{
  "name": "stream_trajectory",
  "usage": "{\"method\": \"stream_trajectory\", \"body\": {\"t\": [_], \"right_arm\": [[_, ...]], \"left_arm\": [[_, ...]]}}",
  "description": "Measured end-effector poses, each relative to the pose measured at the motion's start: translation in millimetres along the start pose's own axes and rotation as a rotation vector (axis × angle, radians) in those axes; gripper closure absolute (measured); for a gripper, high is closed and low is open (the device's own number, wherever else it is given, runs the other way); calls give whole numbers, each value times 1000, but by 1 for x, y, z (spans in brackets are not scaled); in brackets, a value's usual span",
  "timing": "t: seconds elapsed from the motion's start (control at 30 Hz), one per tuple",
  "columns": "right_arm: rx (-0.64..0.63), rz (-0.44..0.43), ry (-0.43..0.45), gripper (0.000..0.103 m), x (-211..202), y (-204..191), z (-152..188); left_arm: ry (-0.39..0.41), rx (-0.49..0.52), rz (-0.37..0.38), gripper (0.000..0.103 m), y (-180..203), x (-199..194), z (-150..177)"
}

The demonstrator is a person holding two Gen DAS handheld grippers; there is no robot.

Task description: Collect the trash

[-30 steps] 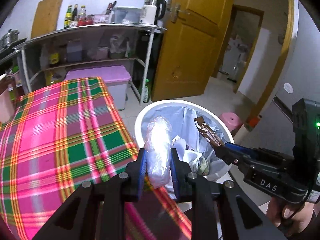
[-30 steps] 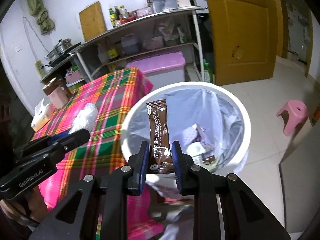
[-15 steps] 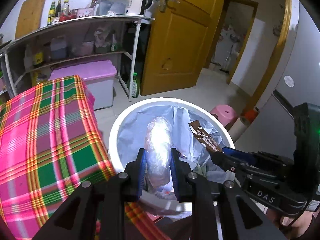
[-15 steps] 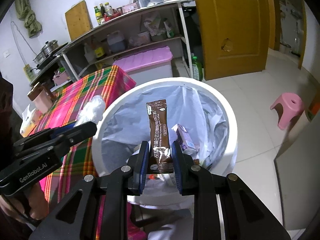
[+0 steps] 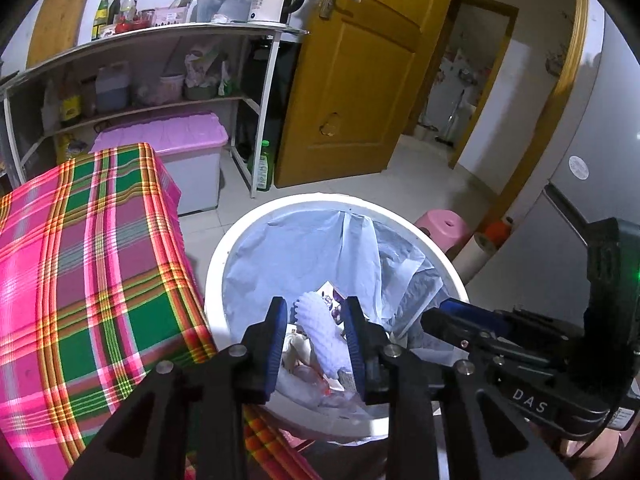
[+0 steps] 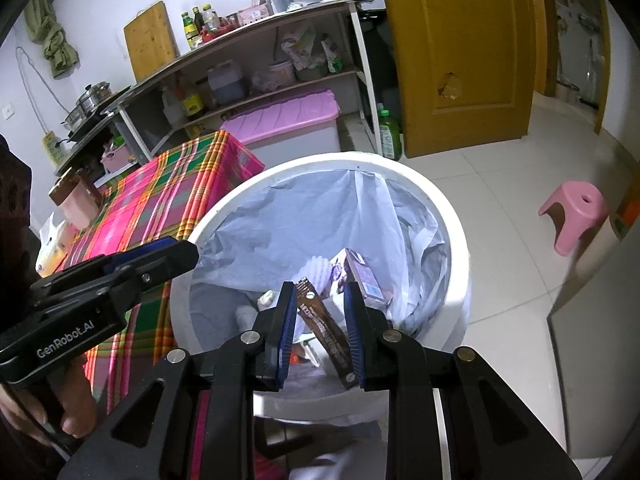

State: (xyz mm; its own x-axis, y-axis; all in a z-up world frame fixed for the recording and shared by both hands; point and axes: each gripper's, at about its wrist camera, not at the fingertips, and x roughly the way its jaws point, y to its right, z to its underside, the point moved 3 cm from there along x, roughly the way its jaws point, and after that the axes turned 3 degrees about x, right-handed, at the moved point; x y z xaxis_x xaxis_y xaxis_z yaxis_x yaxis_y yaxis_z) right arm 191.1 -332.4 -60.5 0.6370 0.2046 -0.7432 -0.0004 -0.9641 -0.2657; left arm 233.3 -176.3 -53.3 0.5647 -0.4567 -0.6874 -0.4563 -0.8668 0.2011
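A white round trash bin (image 5: 218,256) lined with a pale blue bag stands on the floor beside the table; it also shows in the right wrist view (image 6: 456,224). My left gripper (image 5: 316,336) is open over the bin, and a white crumpled plastic wrapper (image 5: 320,328) drops between its jaws without touching them. My right gripper (image 6: 322,332) is open over the bin too, and a brown sachet (image 6: 326,330) falls tilted between its jaws. Other trash, including a purple carton (image 6: 362,276), lies in the bin.
A table with a pink and green plaid cloth (image 5: 80,264) stands left of the bin. Behind are a pink-lidded storage box (image 5: 160,140), a metal shelf rack (image 5: 160,40) and a yellow door (image 5: 360,80). A pink stool (image 6: 572,212) stands on the tiled floor at the right.
Both grippers moved further over the bin and opened. The plastic wrapper and the brown sachet have come loose and drop towards the trash inside.
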Motion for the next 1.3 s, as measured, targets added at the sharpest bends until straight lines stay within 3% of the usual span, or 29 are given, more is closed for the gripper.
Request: {"method": "stream_trajectory", "body": {"t": [0.23,1.13,1.3], "right_arm": [[-25,-15,13,71,-12,-14,7],[-194,-115,65,71,-71,-98,56],[-220,-121,82,70,-82,-107,66]], "left_arm": [[18,-13,-14,74,-3,-19,7],[121,-45,-148,74,-15,-136,68],[129,-53,-176,70,-15,-152,82]]}}
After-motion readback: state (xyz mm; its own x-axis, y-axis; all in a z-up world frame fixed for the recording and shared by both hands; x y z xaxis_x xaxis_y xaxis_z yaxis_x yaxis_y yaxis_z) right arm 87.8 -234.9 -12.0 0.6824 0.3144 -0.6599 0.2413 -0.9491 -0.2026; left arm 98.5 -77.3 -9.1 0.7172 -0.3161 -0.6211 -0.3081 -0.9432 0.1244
